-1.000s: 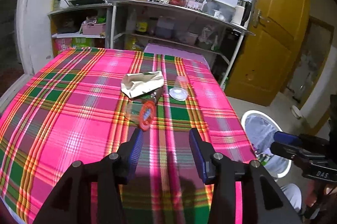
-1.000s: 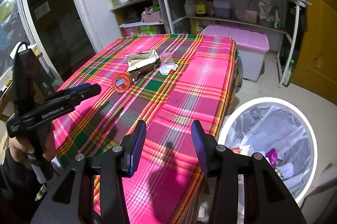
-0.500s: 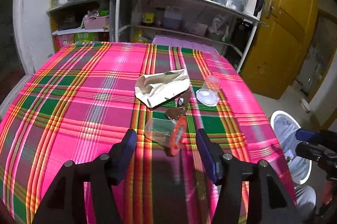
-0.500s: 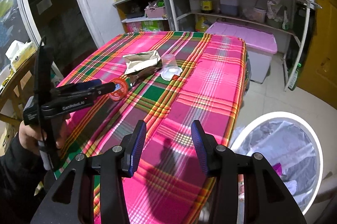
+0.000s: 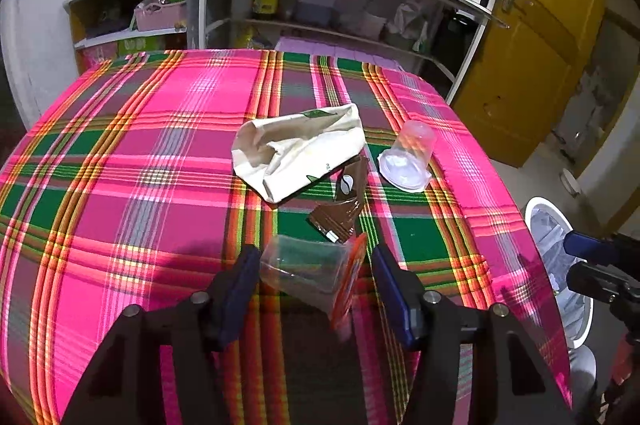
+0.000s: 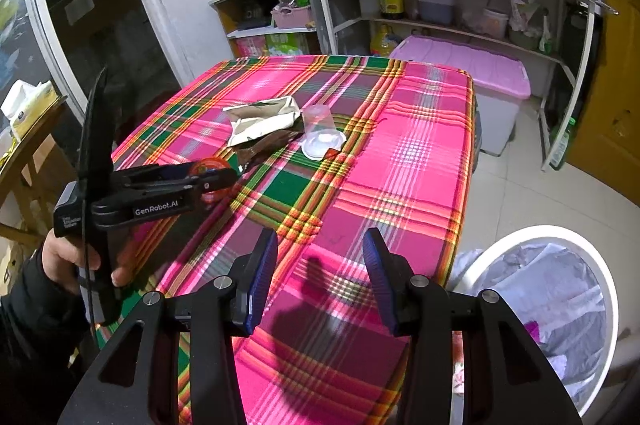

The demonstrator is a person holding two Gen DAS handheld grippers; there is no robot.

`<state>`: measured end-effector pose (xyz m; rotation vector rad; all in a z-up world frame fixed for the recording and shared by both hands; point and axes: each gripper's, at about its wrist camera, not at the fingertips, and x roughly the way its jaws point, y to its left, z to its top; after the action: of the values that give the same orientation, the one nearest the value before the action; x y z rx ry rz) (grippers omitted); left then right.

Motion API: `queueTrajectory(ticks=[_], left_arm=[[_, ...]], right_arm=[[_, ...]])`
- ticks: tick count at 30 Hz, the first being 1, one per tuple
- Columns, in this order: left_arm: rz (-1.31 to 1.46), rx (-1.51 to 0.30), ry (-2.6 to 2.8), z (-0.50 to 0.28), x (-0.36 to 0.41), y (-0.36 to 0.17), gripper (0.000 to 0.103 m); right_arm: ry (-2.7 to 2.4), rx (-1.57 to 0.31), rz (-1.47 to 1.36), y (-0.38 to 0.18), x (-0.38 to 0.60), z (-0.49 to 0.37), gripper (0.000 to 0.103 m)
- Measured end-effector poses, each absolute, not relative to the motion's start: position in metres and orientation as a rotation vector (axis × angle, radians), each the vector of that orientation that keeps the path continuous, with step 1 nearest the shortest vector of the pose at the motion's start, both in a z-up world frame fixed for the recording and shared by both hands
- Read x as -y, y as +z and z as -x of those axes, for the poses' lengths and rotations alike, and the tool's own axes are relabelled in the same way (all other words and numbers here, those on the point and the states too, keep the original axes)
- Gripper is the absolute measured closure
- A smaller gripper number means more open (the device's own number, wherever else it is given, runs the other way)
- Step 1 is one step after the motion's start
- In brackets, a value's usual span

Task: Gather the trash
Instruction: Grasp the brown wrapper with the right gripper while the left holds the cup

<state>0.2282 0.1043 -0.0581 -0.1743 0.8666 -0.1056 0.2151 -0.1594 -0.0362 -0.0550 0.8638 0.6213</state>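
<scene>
Lying on its side on the table [image 5: 120, 153], the jar [image 5: 304, 271] is straddled by the left gripper [image 5: 314, 275], whose jaws are closing but not yet seen pressing it. The bag [image 5: 298, 149], wrapper [image 5: 344, 201] and cup [image 5: 408, 157] are left beyond it. The right gripper [image 6: 320, 279] is held half-open and empty near the bin [image 6: 560, 309], judged ready for dropping.

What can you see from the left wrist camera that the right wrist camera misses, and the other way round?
Only the left wrist view: the clear cup lying between the left tool's closing fingers, not yet pressed.

Only the right wrist view: the hand holding that tool, the purple-lidded bin, and the right tool open over the tablecloth.

Both: the paper bag, brown wrapper, upturned cup and trash can.
</scene>
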Motion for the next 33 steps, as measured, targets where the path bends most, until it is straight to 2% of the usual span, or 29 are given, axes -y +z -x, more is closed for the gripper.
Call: queueTrajectory(ticks=[24, 29, 33], left_arm=[[0.283, -0.669, -0.090, -0.129, -0.136, -0.019, 0.053], [0.289, -0.651, -0.078, -0.118, -0.148, -0.018, 0.053], [0.307, -0.643, -0.068, -0.114, -0.159, -0.021, 0.053]], right_arm=[[0.628, -0.894, 0.011, -0.018, 0.085, -0.212, 0.058], [0.608, -0.923, -0.013, -0.031, 0.065, -0.236, 0.065], [0.587, -0.963, -0.030, -0.046, 0.051, -0.262, 0.067]])
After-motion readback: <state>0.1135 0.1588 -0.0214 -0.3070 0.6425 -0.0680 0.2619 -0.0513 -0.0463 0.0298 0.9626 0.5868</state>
